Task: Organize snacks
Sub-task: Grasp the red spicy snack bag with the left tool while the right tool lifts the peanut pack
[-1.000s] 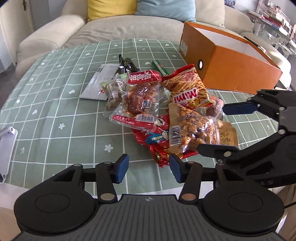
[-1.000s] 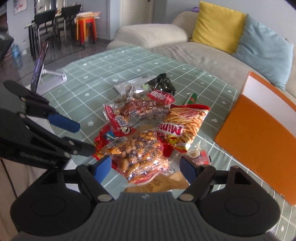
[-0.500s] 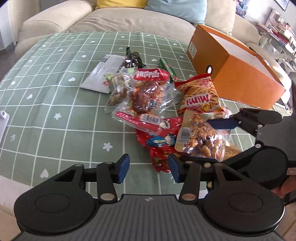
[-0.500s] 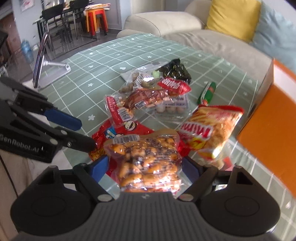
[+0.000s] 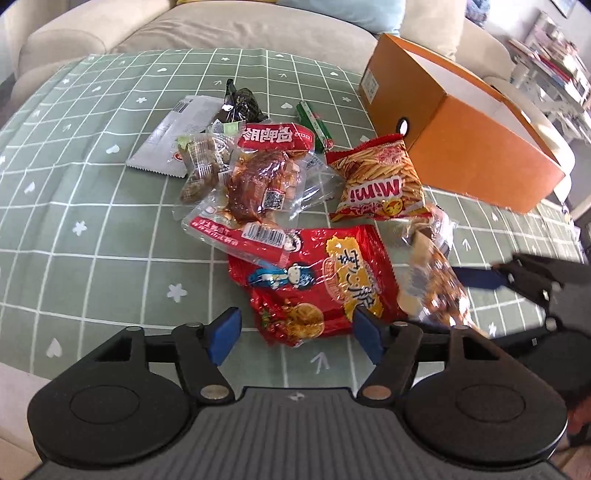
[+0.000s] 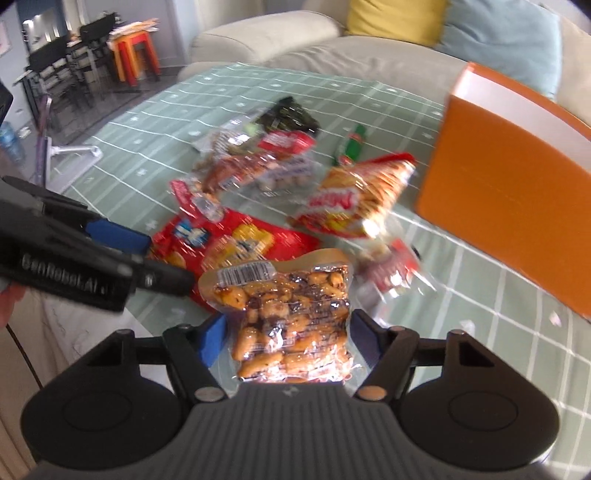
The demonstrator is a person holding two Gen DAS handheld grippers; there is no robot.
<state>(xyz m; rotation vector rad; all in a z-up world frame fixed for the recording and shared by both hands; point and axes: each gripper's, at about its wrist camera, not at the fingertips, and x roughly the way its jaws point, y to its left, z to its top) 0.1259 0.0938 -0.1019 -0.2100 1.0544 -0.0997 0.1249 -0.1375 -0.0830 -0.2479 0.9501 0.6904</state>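
Right gripper (image 6: pixel 286 338): clenched on the clear peanut pack (image 6: pixel 291 317), blue pads pressing its two sides. The pack stands upright between the fingers, barcode end up, lifted off the bench (image 6: pixel 480 295). In the left wrist view the same pack (image 5: pixel 439 291) appears blurred, hanging off to the right, with the right gripper's blue pad just behind it.

Left gripper (image 5: pixel 295 332): released, fingers spread wide, nothing between them. It hovers low over the near edge of the bench, which carries a green checked cloth (image 5: pixel 92 221).

Directly ahead of the left gripper, near its fingertips: red cartoon snack bag (image 5: pixel 314 280), lying flat. Its far left corner is overlapped by the clear meat pack with red label (image 5: pixel 258 184).

Ahead and right: Mimi stick-snack bag (image 5: pixel 380 181), flat, near the red bag's far edge. A small clear wrapped item (image 5: pixel 432 221) lies just right of it, partly hidden; contents cannot be told.

Ahead and left, beyond the meat pack: a small clear pack of brown pieces (image 5: pixel 199 166), touching a silver-white flat pouch (image 5: pixel 173 136).

Further out: dark seaweed-like packet (image 5: pixel 240 105) and a green stick packet (image 5: pixel 312 123), apart from each other.

Far right: orange box (image 5: pixel 461 129), open at the top, white inside, resting on the bench well beyond the Mimi bag.

Beyond the bench: beige sofa (image 5: pixel 221 26).
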